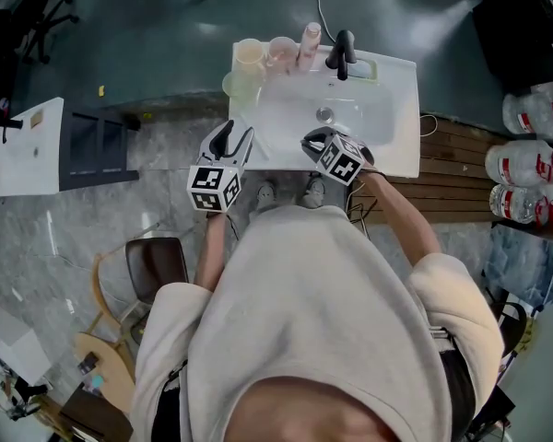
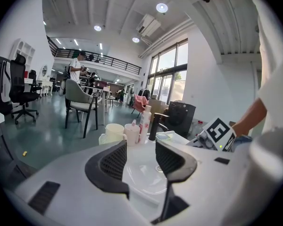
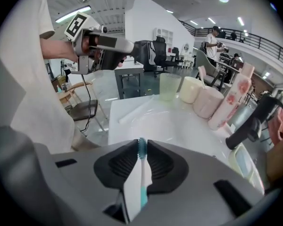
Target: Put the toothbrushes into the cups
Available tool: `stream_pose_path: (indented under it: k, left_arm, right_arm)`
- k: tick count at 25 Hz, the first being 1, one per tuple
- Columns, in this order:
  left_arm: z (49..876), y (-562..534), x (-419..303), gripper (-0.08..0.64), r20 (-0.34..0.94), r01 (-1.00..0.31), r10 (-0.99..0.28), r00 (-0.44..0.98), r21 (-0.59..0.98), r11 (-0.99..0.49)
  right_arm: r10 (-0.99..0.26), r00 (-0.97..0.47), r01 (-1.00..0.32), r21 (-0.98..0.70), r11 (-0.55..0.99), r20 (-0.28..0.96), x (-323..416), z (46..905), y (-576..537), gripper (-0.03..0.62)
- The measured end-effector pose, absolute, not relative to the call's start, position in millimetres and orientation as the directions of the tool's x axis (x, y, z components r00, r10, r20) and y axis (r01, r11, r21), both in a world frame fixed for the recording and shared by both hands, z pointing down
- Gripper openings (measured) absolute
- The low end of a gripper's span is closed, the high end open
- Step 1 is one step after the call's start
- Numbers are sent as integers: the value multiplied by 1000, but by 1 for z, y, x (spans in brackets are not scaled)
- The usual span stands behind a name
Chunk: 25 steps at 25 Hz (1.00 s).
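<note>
Over the near edge of the white washbasin [image 1: 398,109], the right tongs [image 3: 141,147] are clenched on a teal-and-white toothbrush [image 3: 140,175], whose bristle head pokes out between the pads and points toward the bowl. Beside them, the left tongs [image 2: 140,147] hang released above the basin's front left corner, jaws apart and gripping nothing. A second, white toothbrush [image 3: 137,109] lies flat on the basin's left rim. At the far left corner three cups stand close together: a translucent green cup [image 3: 170,85], a cream cup [image 3: 192,89] and a pink cup [image 3: 210,102]. A pink bottle [image 3: 233,98] stands just beside the pink cup, near the black tap [image 1: 341,53].
</note>
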<state>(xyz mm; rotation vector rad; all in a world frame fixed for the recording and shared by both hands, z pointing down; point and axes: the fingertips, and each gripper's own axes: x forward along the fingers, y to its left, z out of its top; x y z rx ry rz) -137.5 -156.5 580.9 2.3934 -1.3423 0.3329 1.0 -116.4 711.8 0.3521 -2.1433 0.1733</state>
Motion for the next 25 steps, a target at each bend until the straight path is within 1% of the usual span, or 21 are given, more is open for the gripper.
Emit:
stream_pose_path:
  k: [6, 12, 15, 19, 25]
  left_arm:
    - [579, -158, -136, 189, 376, -855, -768, 518, 204, -477]
    - [578, -159, -138, 189, 373, -858, -773, 513, 202, -472]
    - [578, -159, -140, 189, 371, -860, -776, 509, 200, -469]
    - [576, -158, -143, 189, 370, -865, -782, 502, 197, -462]
    - [575, -157, -151, 187, 373, -874, -791, 486, 195, -445]
  right_arm:
    - [-250, -552, -344, 56, 937, 796, 7, 687, -136, 55]
    - [-341, -609, -437, 55, 898, 716, 5, 651, -161, 51]
    - [-405, -648, -512, 26, 859, 645, 5, 627, -180, 49]
    - [-487, -698, -604, -65, 794, 525, 4, 591, -206, 49]
    - [-581, -731, -665, -183, 724, 358, -2, 540, -243, 49]
